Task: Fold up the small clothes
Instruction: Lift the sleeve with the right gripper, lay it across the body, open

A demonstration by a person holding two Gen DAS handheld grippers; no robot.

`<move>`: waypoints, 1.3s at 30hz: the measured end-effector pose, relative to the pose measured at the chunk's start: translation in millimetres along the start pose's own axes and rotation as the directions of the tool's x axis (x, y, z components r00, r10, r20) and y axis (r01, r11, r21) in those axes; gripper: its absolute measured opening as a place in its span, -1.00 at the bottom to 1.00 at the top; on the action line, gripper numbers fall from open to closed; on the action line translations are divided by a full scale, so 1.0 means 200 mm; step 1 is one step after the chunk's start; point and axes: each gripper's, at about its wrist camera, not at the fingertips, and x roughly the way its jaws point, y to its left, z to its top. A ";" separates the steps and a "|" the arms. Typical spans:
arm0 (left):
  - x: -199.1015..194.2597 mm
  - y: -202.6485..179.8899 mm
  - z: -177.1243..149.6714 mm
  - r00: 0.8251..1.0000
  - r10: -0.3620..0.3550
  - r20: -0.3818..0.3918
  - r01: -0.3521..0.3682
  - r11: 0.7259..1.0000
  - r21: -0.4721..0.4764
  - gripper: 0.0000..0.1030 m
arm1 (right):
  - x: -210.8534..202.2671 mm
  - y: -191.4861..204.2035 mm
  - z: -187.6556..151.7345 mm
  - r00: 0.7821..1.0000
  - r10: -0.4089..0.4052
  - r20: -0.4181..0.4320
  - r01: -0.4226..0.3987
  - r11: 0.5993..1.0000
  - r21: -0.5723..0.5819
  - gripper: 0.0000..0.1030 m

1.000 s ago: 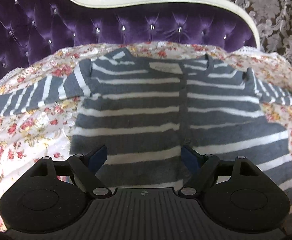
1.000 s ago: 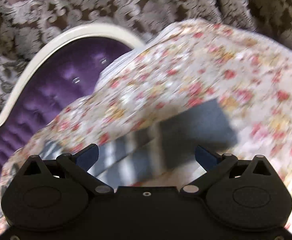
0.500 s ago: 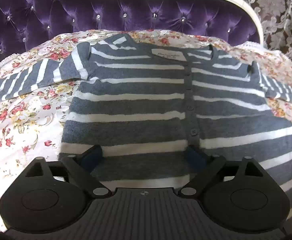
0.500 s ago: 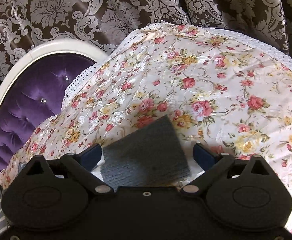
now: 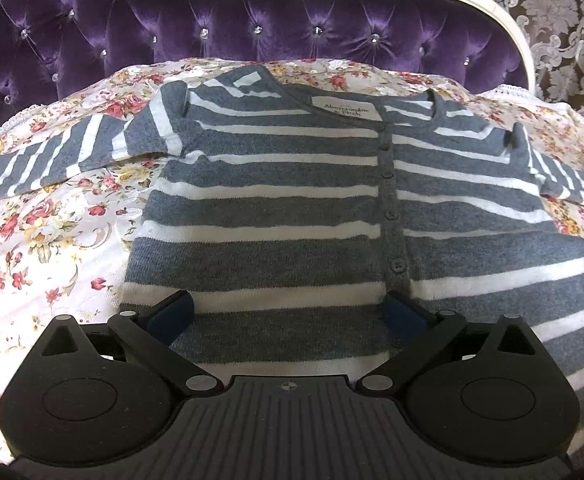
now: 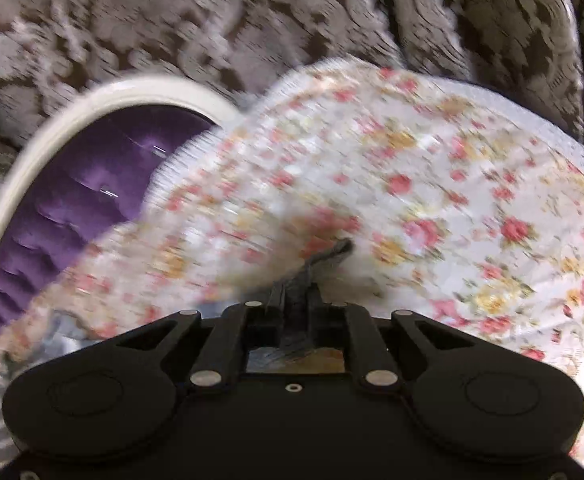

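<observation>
A grey cardigan with white stripes [image 5: 272,208] lies flat, buttoned, collar toward the headboard, in the left wrist view. One sleeve [image 5: 52,156] stretches out to the left; the other sleeve [image 5: 563,180] runs off to the right. My left gripper [image 5: 288,312] hovers over the hem with its jaws opening wide; the cloth lies under them and the pads do not press it. In the blurred right wrist view my right gripper [image 6: 293,296] is shut on the grey sleeve cuff [image 6: 327,254], which sticks out past the fingertips.
A floral bedspread [image 5: 44,240] covers the bed under the cardigan and fills the right wrist view [image 6: 431,184]. Behind it stands a purple tufted headboard [image 5: 252,12] with a white frame. A brown patterned curtain [image 6: 252,20] hangs beyond the bed's edge.
The right gripper's jaws went from wide apart around the grey cuff to shut on it, and that view now blurs with motion. The left jaws spread a little wider.
</observation>
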 end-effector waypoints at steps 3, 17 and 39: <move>0.00 0.00 0.00 1.000 0.000 0.002 0.000 1.000 -0.002 1.00 | -0.10 0.17 0.07 0.997 0.072 0.021 -0.071 0.996 -0.048 -0.66; -0.01 0.01 -0.01 1.000 -0.002 0.014 0.002 1.000 -0.008 1.00 | -0.17 1.35 0.01 0.872 0.479 -0.096 -0.486 0.828 -0.281 -0.66; -0.02 0.00 -0.03 0.999 0.001 0.035 -0.001 1.000 -0.015 0.99 | 0.34 1.79 -0.75 0.730 0.560 -0.391 -0.676 0.674 -0.298 0.33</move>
